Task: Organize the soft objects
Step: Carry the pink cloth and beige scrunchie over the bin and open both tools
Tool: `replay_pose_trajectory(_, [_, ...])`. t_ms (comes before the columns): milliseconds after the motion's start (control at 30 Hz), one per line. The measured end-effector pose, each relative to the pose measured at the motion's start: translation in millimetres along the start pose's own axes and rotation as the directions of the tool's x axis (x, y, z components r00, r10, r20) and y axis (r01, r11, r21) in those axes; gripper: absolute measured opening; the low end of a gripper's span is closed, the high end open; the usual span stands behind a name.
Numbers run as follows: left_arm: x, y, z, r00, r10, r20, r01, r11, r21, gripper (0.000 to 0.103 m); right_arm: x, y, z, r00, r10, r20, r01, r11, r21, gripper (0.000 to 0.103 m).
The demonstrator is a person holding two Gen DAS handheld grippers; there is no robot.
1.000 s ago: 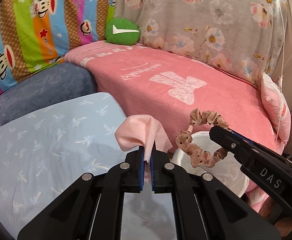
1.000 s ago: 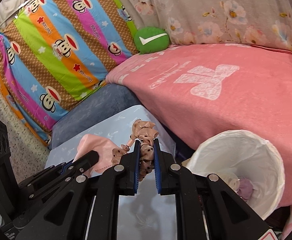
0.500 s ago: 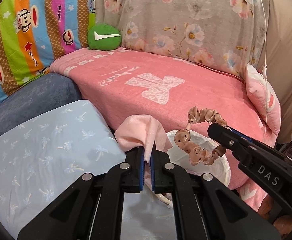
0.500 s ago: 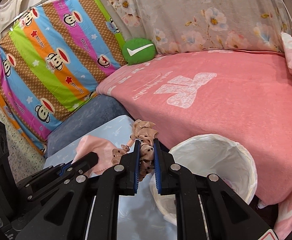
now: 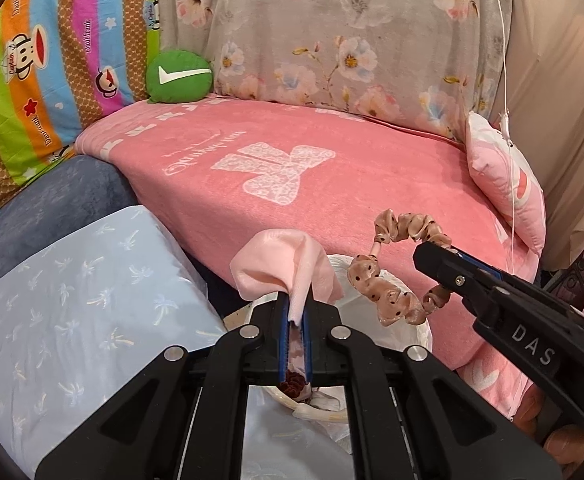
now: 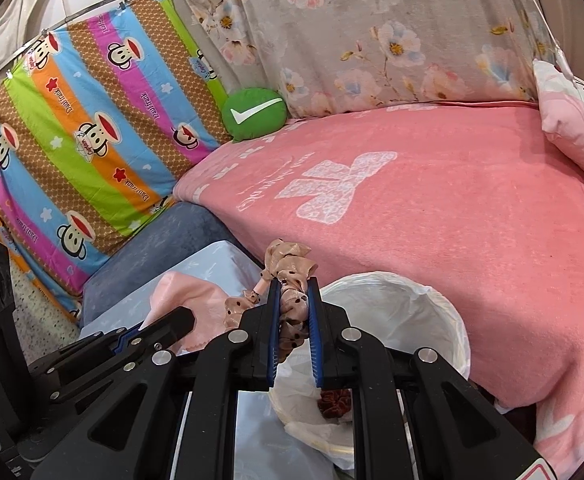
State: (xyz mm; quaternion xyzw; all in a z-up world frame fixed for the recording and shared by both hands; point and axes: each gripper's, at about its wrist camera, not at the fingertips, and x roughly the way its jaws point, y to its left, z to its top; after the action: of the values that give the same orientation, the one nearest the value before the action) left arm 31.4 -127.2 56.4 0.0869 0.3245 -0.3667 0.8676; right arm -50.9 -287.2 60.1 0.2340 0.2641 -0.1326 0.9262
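My left gripper (image 5: 295, 312) is shut on a pale pink cloth (image 5: 280, 266), which bunches up above the blue pads. My right gripper (image 6: 293, 300) is shut on a tan scrunchie with dark dots (image 6: 290, 270); the scrunchie (image 5: 395, 288) hangs as a loop in the left wrist view, beside the right gripper (image 5: 431, 256). Both grippers hover over a white bag-lined basket (image 6: 419, 308) (image 5: 419, 332) between the light blue cushion and the pink bed. A dark red scrunchie (image 6: 333, 398) lies inside it. The pink cloth (image 6: 184, 298) shows left of the scrunchie, held by the left gripper (image 6: 180, 318).
A pink blanket (image 5: 292, 168) covers the bed behind the basket. A light blue patterned cushion (image 5: 64, 300) and a blue-grey cushion (image 5: 52, 200) lie at the left. A green check-mark pillow (image 5: 178, 76) and a pink pillow (image 5: 503, 184) sit at the bed's far corners.
Both grippers have moved right with their loads, from over the light blue cushion to above the basket. The basket now lies right under the fingertips. Neither grip has changed.
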Motion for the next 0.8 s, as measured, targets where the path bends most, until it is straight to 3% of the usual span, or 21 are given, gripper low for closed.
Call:
replay_pose_trajectory(500, [27.4, -13.9, 1.6, 0.998, -0.039, -0.042, 0.039, 0.999, -0.007, 0.008, 8.0, -23.6, 1.9, 0.999, -0.039, -0.014, 0.039, 0.999, 0.006, 0.013])
replay_pose_trajectory(567, [30.5, -12.9, 2.0, 0.998, -0.042, -0.044, 0.042, 0.999, -0.011, 0.018, 10.8, -24.3, 2.4, 0.999, -0.041, -0.018, 0.041, 0.999, 0.001, 0.014])
replay_pose_trajectory(633, [31.2, -11.8, 1.4, 0.999, -0.035, -0.031, 0.034, 0.999, -0.018, 0.044, 13.2, -25.6, 2.3, 0.999, -0.042, -0.02, 0.042, 0.999, -0.002, 0.015])
replay_pose_trajectory(700, [29.9, -10.9, 0.7, 1.0, -0.015, -0.008, 0.015, 1.0, -0.018, 0.06, 16.2, -27.3, 1.9, 0.999, -0.046, -0.024, 0.046, 0.999, -0.002, 0.017])
replay_pose_trajectory(800, [30.2, -8.8, -0.1, 1.0, 0.004, 0.0, -0.004, 1.0, -0.013, 0.065, 21.3, -28.8, 1.0, 0.998, -0.048, -0.032, 0.048, 0.999, 0.002, 0.02])
